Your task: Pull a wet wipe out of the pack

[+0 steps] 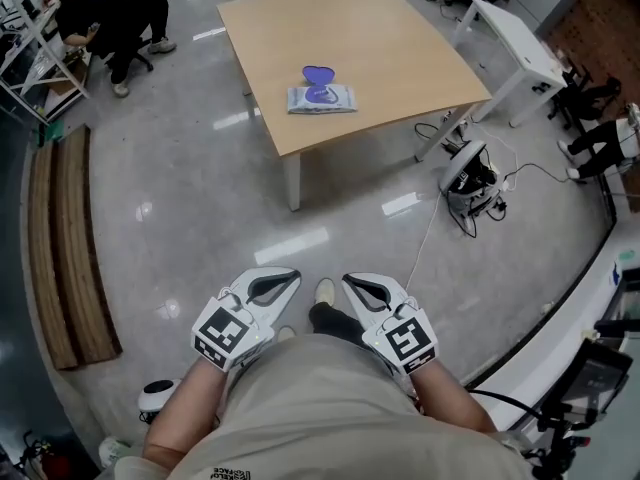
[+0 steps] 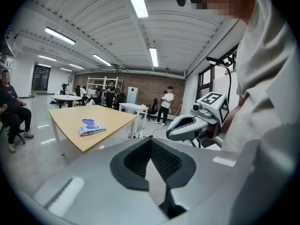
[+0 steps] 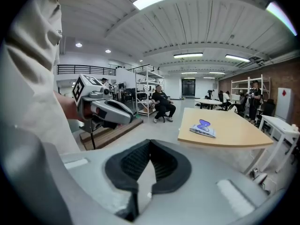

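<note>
Both tools are basically parked at our waist right now. The left tool (image 1: 288, 278) has its jaw tips pressed together with nothing between the pads, and the right tool (image 1: 350, 281) is the same, closed up and empty, which each tool's own camera shows pretty clearly. They sit side by side, pointing forward and down at the shiny floor (image 1: 200, 198), with one of our shoes (image 1: 325, 290) poking out between them. The wet wipe pack (image 1: 321, 98) is well away from us, lying flat near the middle of the light wooden worktop (image 1: 400, 58) across the room, and neither tool is anywhere close to it. Its purple lid (image 1: 318, 73) looks flipped up, though from this far we can't tell whether a wipe is already sticking out of the opening. So we'd say the task hasn't really started; this is the walk-up stage before any reaching. As we see it, the next move is to close the gap to the worktop, bring both tools over the pack and spread the jaws. One tool probably needs to pin the pack down so it doesn't lift or slide, while the other pinches the top wipe at the opening and draws it up. The tricky bit will be catching just one thin sheet without dragging the whole pack along.
</note>
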Motion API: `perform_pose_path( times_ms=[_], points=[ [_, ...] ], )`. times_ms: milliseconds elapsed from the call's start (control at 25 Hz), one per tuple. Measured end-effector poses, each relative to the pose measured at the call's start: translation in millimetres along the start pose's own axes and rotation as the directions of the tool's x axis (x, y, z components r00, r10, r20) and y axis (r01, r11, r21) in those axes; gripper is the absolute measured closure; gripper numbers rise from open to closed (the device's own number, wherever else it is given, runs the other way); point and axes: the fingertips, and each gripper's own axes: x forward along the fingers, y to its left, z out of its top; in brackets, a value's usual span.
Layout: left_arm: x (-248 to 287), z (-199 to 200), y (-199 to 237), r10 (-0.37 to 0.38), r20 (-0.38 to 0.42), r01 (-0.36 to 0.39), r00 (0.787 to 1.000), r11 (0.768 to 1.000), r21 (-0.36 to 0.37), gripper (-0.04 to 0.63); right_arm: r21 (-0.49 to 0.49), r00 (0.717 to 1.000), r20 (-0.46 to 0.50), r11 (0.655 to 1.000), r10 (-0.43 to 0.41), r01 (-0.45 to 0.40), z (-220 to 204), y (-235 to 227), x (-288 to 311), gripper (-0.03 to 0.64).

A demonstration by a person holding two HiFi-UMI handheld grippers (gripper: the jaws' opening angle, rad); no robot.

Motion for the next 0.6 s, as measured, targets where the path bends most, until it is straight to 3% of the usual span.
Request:
perform_pose_path(
  times_ms=[320, 600],
  points=[
    [115.7, 47.5, 68.2, 0.063, 0.008, -0.063, 0.998, 0.998, 0.024, 0.591, -0.036, 1.000, 0.010, 0.999, 0.029, -0.029, -2.1, -138.3, 25.6, 0.615],
    [95.4, 60.0, 101.0, 0.103, -0.007, -0.103, 0.995, 0.995, 0.017, 0.591, -0.004, 0.999, 0.008, 0.999, 0.049, -0.049, 19.9, -136.2, 50.1, 0.615]
  ],
)
